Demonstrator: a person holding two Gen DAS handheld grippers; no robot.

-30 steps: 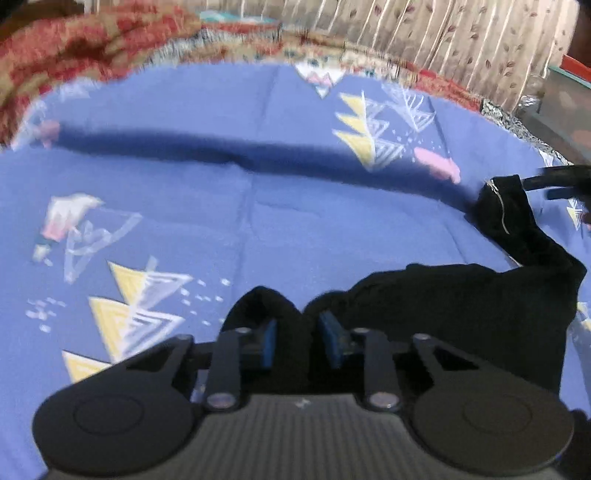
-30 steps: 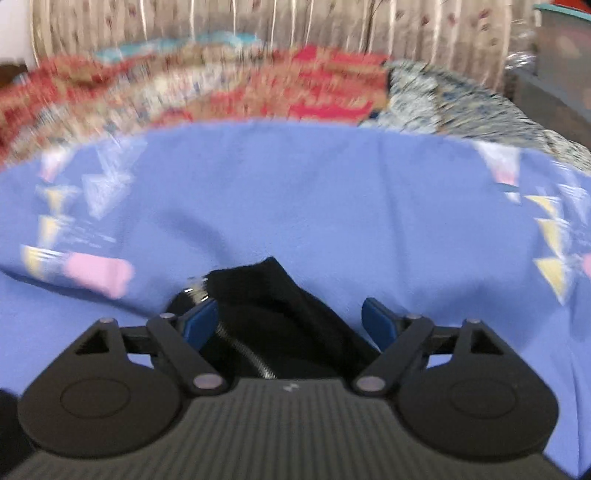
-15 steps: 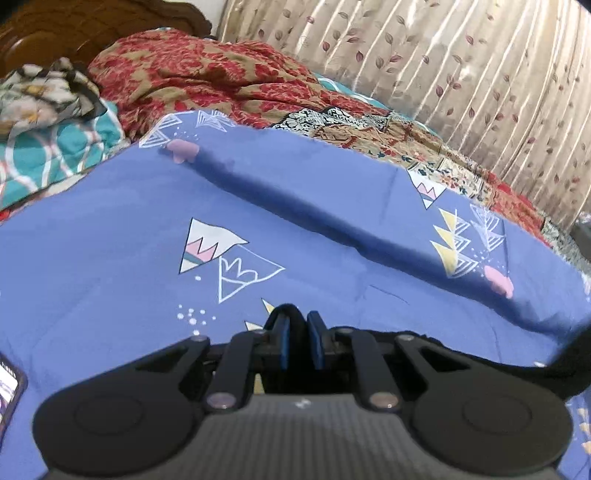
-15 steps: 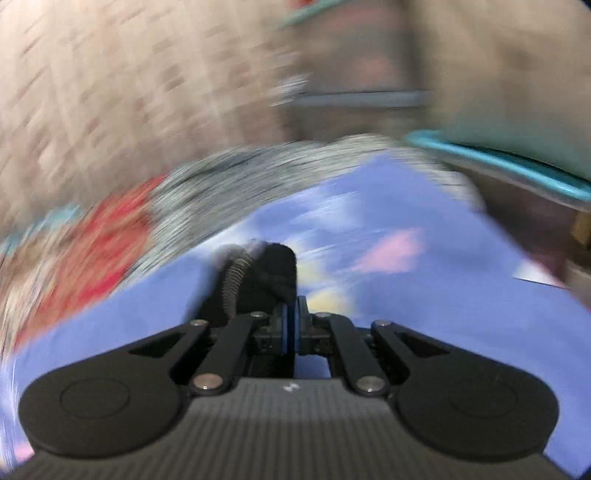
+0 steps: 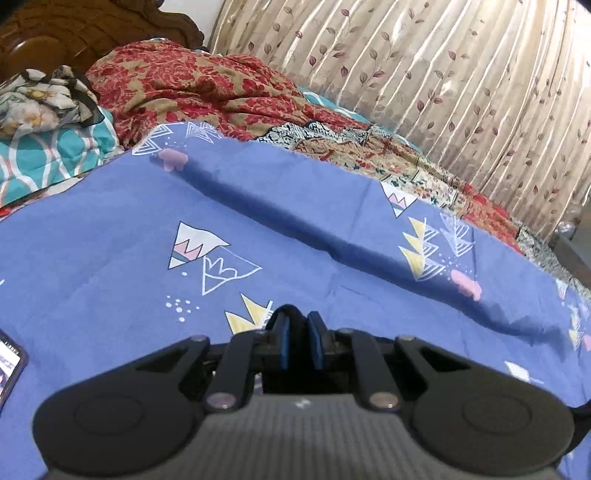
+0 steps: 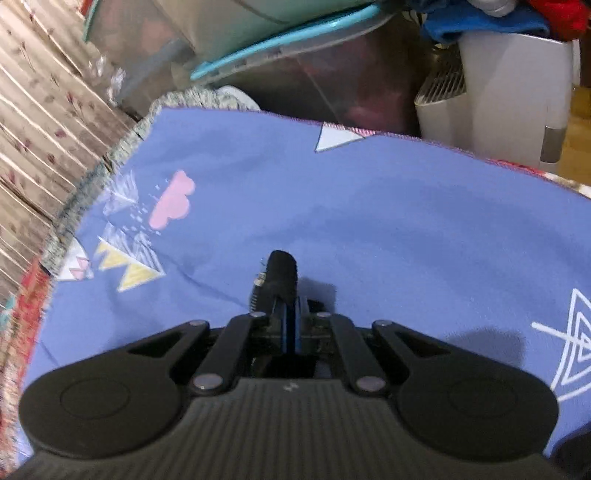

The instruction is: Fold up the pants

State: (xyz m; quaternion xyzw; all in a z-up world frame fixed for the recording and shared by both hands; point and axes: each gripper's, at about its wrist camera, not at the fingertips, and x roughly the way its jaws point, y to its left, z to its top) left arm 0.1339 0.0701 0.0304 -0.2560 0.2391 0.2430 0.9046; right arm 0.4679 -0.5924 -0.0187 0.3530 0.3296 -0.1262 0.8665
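we note a periwinkle-blue bedsheet (image 5: 332, 206) printed with white-outlined and yellow triangles and pink clouds; a red-and-tan floral blanket (image 5: 192, 85); a beige curtain (image 5: 461, 74) with maroon leaves; a teal-and-white pillow (image 5: 48, 158); black pants (image 6: 281, 275); blue pads (image 5: 315, 339) on black grippers.

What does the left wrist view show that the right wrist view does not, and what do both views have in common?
Only the left wrist view shows the red patterned blanket, the teal pillow, the wooden headboard and a phone at the left edge. Only the right wrist view shows the clear storage bin, a white appliance and the zipper of the black pants. Both show the blue bedsheet, the curtain, and a gripper, left gripper or right gripper, shut on black fabric.
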